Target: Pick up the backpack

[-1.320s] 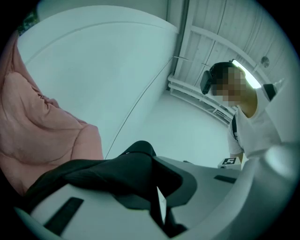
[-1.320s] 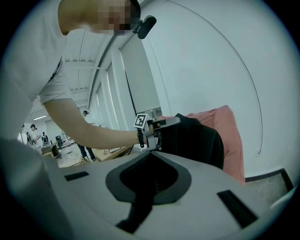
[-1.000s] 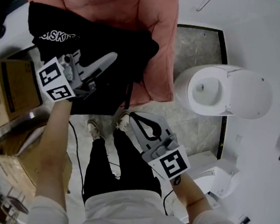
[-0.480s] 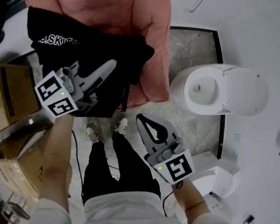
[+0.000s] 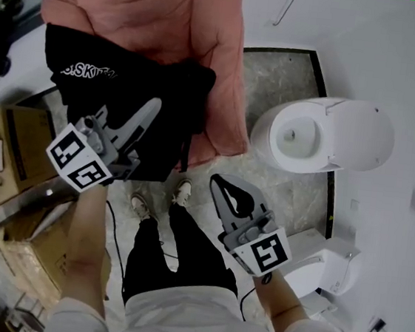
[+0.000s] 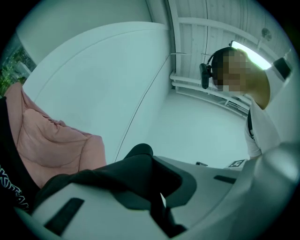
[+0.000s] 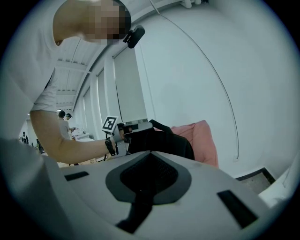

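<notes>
Head view: black backpack [image 5: 132, 78] sits at 10 o'clock of frame, draped against a pink cushion [image 5: 208, 28] that fills 11 to 12 o'clock. The pack is crumpled. Its long axis runs roughly from 10 o'clock to 4 o'clock. The end with white lettering points to 10 o'clock. The other end hangs toward the person's shoes [image 5: 181, 191], and 1 thin strap dangles off it toward 6 o'clock.

Left gripper [image 5: 151, 109]: comes in from 7 o'clock with the tips over the middle of the pack. Its own view shows the 2 jaws pinched on a fold of the pack's black fabric, which bulges up over the tips. So it's clamped on the backpack. The marker cube is at the 8 o'clock end.

Right gripper [image 5: 222, 184]: at 5 o'clock of the pack, apart from it and not touching, tips pointing to 11 o'clock. Jaws are together with nothing between them. Its view looks across at the left gripper and the pack, with the cushion behind.

Other things:
- White toilet [image 5: 323, 134] at 3 o'clock of the pack, well apart, lid up, on a grey tile floor [image 5: 278, 73].
- Cardboard box [image 5: 29, 130] at 8 o'clock, just beside the left gripper's cube.
- The person's legs run down to 6 o'clock between the 2 arms.
</notes>
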